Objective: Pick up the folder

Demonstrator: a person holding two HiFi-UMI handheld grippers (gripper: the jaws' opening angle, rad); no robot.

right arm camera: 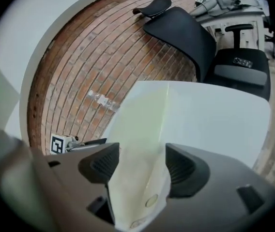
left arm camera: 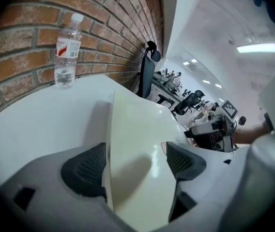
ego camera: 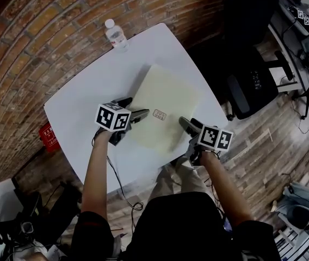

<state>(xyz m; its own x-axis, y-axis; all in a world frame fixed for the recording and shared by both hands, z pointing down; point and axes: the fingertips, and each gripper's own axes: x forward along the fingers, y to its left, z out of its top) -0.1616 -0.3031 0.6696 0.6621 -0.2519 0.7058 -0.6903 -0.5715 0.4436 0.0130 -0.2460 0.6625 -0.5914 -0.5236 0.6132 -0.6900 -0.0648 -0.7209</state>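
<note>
Place type: open-plan office or lab workspace
Walls: exposed red brick wall (ego camera: 45, 31) just behind the table
Floor: wood-plank floor (ego camera: 274, 140)
Work surface: 1 white table (ego camera: 73, 107) with rounded corners
Seating: 1 black office chair (ego camera: 247, 86) with headrest beside the table; further chairs (left arm camera: 188, 100) at distant desks
Equipment: side desk (ego camera: 301, 31) loaded with devices and cables; rows of workstations (left arm camera: 210, 127) in the background
Lighting: rectangular ceiling light panels (left arm camera: 257, 48) on a white ceiling
Incidentals: 1 plastic water bottle (ego camera: 115, 34) at the table's far corner; 1 red box (ego camera: 47, 136) on the floor by the wall
</note>
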